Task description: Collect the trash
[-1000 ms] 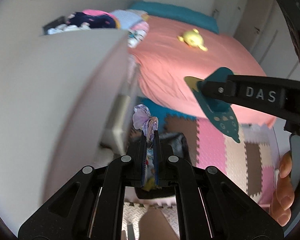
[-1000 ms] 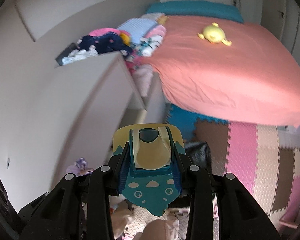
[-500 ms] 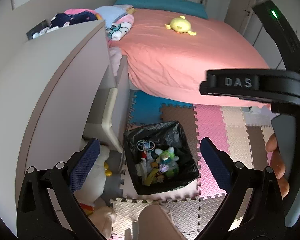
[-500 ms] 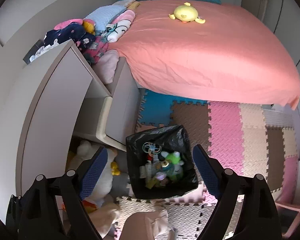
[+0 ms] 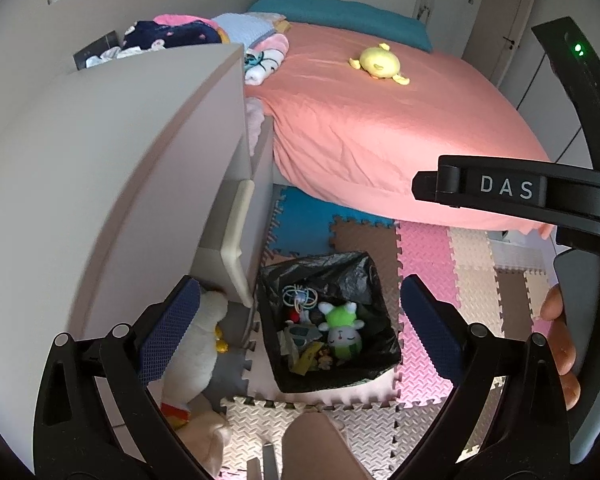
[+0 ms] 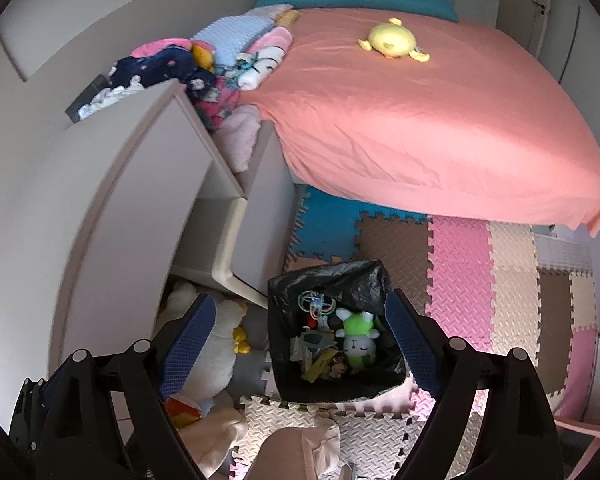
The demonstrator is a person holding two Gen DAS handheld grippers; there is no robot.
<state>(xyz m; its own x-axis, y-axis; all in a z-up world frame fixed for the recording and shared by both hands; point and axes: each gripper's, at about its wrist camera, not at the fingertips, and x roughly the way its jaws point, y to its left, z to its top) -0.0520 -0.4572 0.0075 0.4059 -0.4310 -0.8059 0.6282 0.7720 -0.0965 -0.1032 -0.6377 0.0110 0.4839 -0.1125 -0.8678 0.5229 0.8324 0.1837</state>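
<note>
A bin lined with a black bag stands on the foam floor mats below both grippers. It holds trash: a green and white plush toy, a tangle of loops and wrappers. My left gripper is open and empty above the bin. My right gripper is open and empty above the bin too; its black body crosses the right of the left wrist view.
A pink bed with a yellow plush lies beyond. A grey cabinet with an open drawer stands at left, clothes piled on top. A white plush duck lies left of the bin. Coloured foam mats cover the floor.
Both grippers were shut on trash a second ago, the left on a purple wrapper, the right on a teal and yellow card. Both opened, and the items are gone from the jaws.
</note>
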